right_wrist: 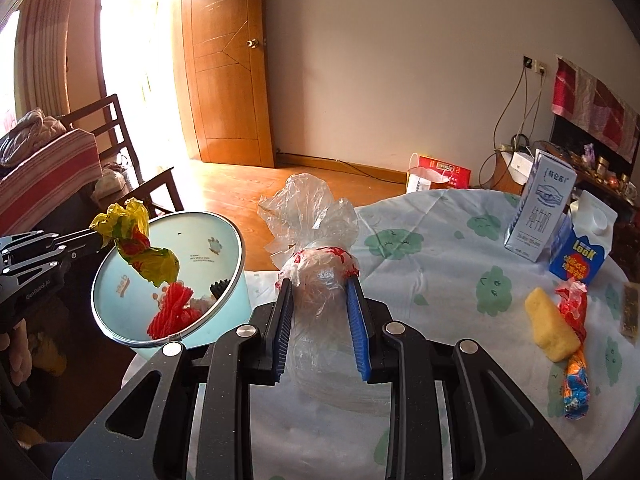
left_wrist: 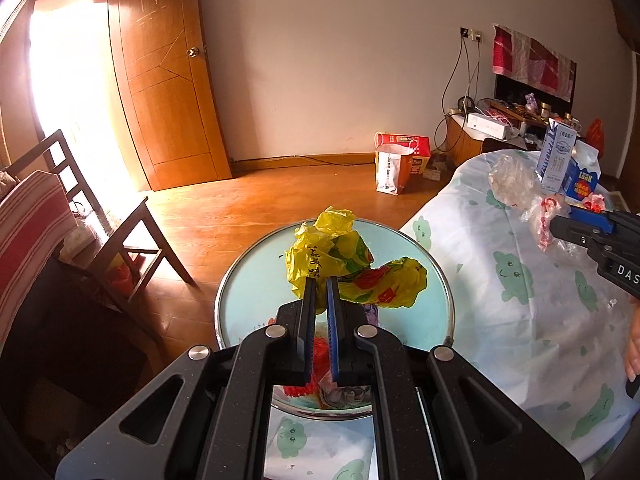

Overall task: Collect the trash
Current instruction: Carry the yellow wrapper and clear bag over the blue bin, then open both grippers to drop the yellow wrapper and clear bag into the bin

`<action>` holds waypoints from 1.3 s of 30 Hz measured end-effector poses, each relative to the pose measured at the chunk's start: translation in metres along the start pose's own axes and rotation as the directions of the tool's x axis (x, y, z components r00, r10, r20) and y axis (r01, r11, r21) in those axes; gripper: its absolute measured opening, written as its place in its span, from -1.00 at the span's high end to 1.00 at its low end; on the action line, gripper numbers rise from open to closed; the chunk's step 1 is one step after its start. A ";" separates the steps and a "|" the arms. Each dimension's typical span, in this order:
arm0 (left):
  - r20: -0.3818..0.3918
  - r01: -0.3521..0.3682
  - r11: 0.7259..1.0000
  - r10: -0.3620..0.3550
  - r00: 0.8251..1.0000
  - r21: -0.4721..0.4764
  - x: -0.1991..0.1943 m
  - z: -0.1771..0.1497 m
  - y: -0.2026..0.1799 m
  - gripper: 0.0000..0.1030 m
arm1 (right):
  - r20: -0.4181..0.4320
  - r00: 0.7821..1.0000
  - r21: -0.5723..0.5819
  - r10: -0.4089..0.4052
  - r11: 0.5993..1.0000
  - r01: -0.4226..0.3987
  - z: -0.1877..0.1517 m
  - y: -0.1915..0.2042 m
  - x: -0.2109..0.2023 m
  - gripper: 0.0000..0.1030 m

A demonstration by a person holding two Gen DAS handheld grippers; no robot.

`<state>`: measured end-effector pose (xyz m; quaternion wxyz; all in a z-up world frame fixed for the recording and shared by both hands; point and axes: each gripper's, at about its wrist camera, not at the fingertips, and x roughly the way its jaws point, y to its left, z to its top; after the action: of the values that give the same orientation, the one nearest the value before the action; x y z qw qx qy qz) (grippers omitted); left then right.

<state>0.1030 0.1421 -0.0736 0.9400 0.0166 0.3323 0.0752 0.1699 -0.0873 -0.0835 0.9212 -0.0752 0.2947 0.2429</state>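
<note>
while two grippers each hold one wrapper, two cartons (right_wrist: 540,212) stand.

right claw (right_wrist: 320,286) grips clear bag (right_wrist: 316,240) beside bin (right_wrist: 236,280).

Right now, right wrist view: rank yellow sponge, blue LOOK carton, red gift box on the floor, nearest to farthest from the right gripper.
1. yellow sponge, on the table, right of the right gripper.
2. blue LOOK carton, farther back on the table's right side.
3. red gift box, on the floor beyond the table, by the wall.
</note>
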 end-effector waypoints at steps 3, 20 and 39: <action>0.000 -0.015 1.000 0.015 1.000 -0.011 0.000 -0.002 0.010 0.90 | -0.006 1.000 -0.015 0.009 1.000 -0.010 0.003 0.008 0.006 0.47; -0.007 -0.075 0.997 0.075 0.997 -0.035 0.000 -0.007 0.037 0.91 | -0.040 0.998 -0.065 0.040 0.997 -0.043 0.012 0.038 0.033 0.47; -0.025 -0.116 0.992 0.115 0.993 -0.055 0.006 -0.010 0.055 0.90 | -0.059 0.996 -0.106 0.066 0.992 -0.072 0.019 0.060 0.047 0.47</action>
<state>0.0940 0.1968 -0.0806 0.9304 0.0084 0.3389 0.1391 0.1835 -0.0111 -0.0952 0.8983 -0.1215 0.3090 0.2878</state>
